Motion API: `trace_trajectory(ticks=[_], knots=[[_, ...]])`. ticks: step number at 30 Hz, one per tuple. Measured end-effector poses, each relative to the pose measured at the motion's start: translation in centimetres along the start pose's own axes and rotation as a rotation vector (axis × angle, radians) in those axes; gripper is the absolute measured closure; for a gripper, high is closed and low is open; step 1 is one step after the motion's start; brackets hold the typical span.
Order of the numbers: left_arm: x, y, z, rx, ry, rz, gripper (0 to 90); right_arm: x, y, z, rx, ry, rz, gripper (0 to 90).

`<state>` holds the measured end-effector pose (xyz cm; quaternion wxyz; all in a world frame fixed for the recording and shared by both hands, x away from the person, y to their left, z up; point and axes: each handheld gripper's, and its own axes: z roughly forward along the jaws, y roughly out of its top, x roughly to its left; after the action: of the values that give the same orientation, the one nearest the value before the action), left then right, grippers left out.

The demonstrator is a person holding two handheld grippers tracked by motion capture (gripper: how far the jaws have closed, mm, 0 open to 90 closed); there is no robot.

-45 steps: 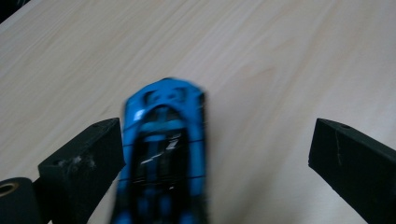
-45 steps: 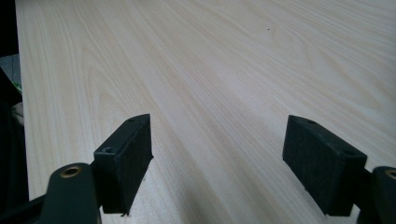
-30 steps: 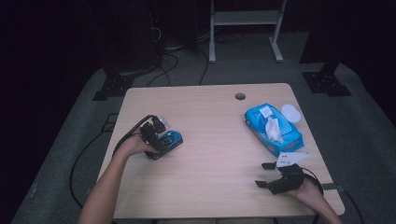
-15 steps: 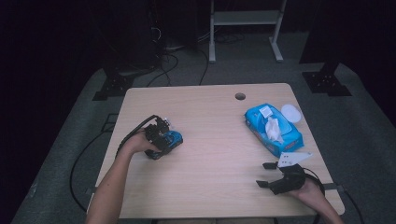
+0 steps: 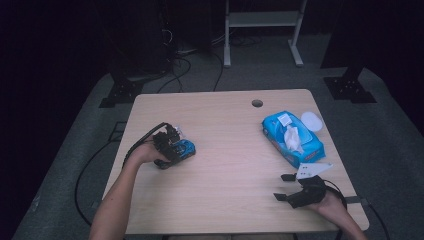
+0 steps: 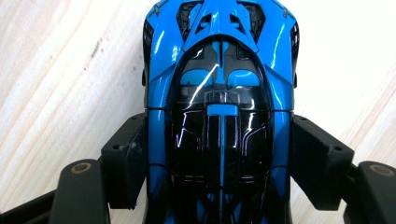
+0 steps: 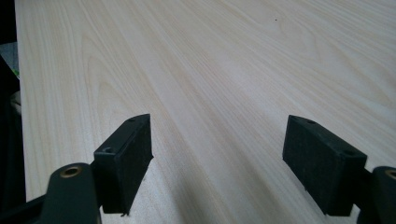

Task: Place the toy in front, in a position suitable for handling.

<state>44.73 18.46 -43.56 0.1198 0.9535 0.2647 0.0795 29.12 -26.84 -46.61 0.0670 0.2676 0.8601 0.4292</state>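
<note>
A dim room with dark floor and stands was seen behind a pale wooden table (image 5: 225,150), its far edge marked by a small round hole (image 5: 257,103). On the table's left side, the left gripper (image 5: 172,150) was held low over the wood, a black cable (image 5: 140,142) looping back from it. And there it was, a blue toy car (image 6: 219,107), caught between the jaws! In the left gripper view, the two black pads (image 6: 126,158) were pressed against the car's flanks, one on each side, with the glossy black canopy centred between them and the blue body pointed away along the grain. The car was seen resting on the table in the high view, at the left gripper's tip (image 5: 184,148).

Over on the right, a blue pack of wet wipes (image 5: 292,137) was laid near the far right edge, a white tissue pulled up from its opening, and a white round lid (image 5: 311,120) was set just beside it. The right gripper (image 5: 286,187) was held near the front right corner, a white three-cornered plate on top. In the right gripper view its jaws were spread wide, with bare wood (image 7: 210,93) between them and nothing grasped.
</note>
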Motion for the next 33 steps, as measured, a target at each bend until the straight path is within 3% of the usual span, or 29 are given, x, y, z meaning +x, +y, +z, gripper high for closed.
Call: trace_trajectory(ticks=[7,11,17,20,22,23,24,26,27,28,33], knots=[[0.1,0.2,-1.9,-0.058,0.022,0.009,28.0,-0.1,0.0,-0.1,-0.008,-0.001,0.008,23.1],[-0.3,0.7,-3.9,-0.092,0.036,0.037,28.1,-0.1,0.0,-0.1,-0.01,-0.002,0.008,23.1],[-1.2,1.4,-5.2,-0.116,0.038,0.074,28.0,0.0,0.0,-0.2,-0.011,-0.003,0.01,23.1],[-2.5,2.3,-5.8,-0.139,0.03,0.125,28.0,-0.1,0.0,-0.3,-0.018,-0.005,0.01,23.1],[-2.9,2.6,-5.9,-0.144,0.026,0.137,28.0,-0.1,0.0,-0.4,-0.02,-0.006,0.011,23.1],[-3.7,3.2,-6.0,-0.164,0.017,0.166,28.1,-0.2,0.0,-0.4,-0.023,-0.007,0.01,23.1],[-3.7,3.2,-6.0,-0.164,0.017,0.166,28.0,-0.2,0.0,-0.4,-0.023,-0.007,0.01,23.1],[-5.1,4.3,-6.1,-0.17,0.008,0.218,28.0,-0.2,0.0,-0.5,-0.023,-0.009,0.013,23.1],[-5.1,4.3,-6.1,-0.17,0.008,0.218,28.0,-0.2,0.0,-0.5,-0.024,-0.009,0.013,23.1],[-6.0,5.0,-6.0,-0.185,-0.003,0.243,28.1,-0.2,0.0,-0.5,-0.025,-0.01,0.012,23.1],[-8.2,6.7,-5.8,-0.202,-0.02,0.311,28.1,-0.2,-0.1,-0.6,-0.028,-0.013,0.011,23.2]])
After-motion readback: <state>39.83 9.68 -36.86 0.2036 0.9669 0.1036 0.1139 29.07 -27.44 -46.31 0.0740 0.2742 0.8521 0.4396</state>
